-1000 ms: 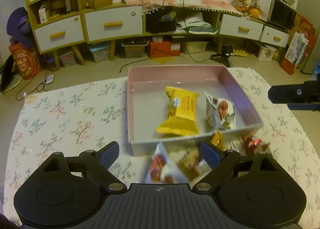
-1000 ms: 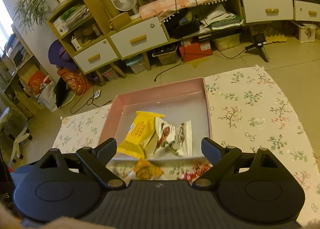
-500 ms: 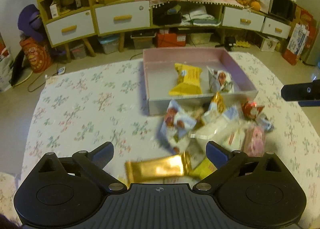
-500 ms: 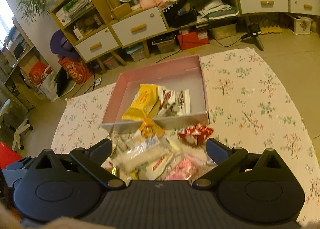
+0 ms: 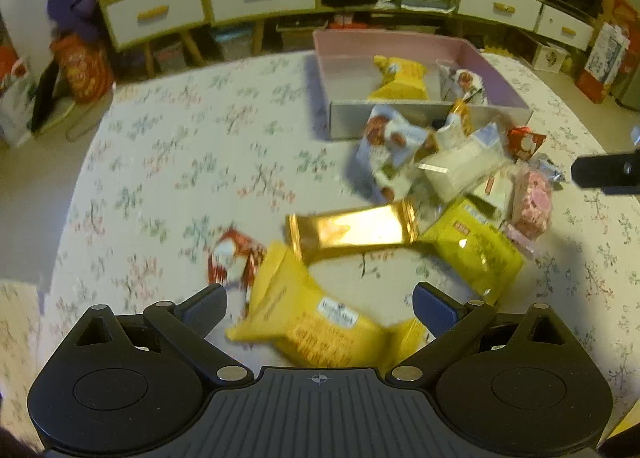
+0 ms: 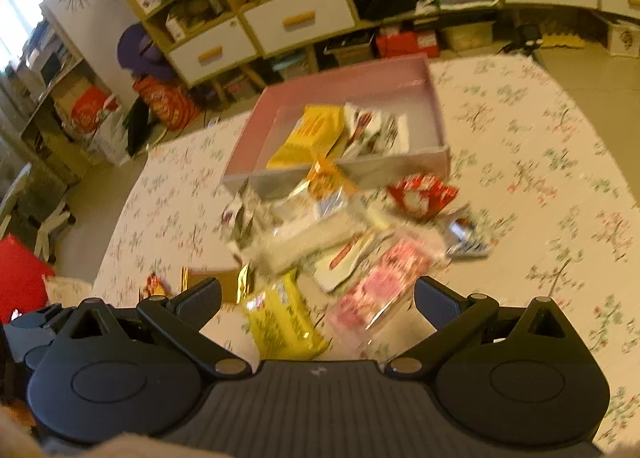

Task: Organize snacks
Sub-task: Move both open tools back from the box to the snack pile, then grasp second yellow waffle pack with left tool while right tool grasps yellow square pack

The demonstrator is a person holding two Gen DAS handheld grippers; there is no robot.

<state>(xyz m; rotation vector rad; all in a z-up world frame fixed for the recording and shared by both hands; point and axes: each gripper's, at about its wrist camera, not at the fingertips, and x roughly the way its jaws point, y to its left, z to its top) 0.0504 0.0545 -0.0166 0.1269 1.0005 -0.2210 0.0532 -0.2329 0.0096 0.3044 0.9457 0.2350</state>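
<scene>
The snacks sit in two groups: a yellow packet (image 5: 400,79) and a white printed packet (image 5: 464,85) already lie inside the pink box (image 5: 500,73) at the far side of the flowered surface (image 5: 168,161), while the rest are heaped loose just in front of the box's near wall and spread toward you. In that heap you have a gold bar (image 5: 352,230) lying crosswise, a white pillow pack (image 5: 460,171), a pink packet (image 5: 532,199), a red wrapper (image 5: 524,141) by the box's near right corner, and a small red sweet (image 5: 230,262) off to the left. You are between placements and at the point of choosing the next pick, with most of the sorting not yet done. Your left claw (image 5: 320,306) stands wide and holds nothing; a yellow bag (image 5: 312,322) lies on the cloth right between its fingers, but the pads do not press on it. Your right claw (image 6: 318,298) is just as wide and empty, and hangs over another yellow bag (image 6: 284,318) and the pink packet, which reach into its gap. The likely next move is to lower the left claw onto the yellow bag, close across its narrow width rather than its length, and lift clear of the gold bar that touches its far edge. These bags are soft and slippery, so grip the body and not the crimped seam. Both views are blurred, so the labels cannot be read.
</scene>
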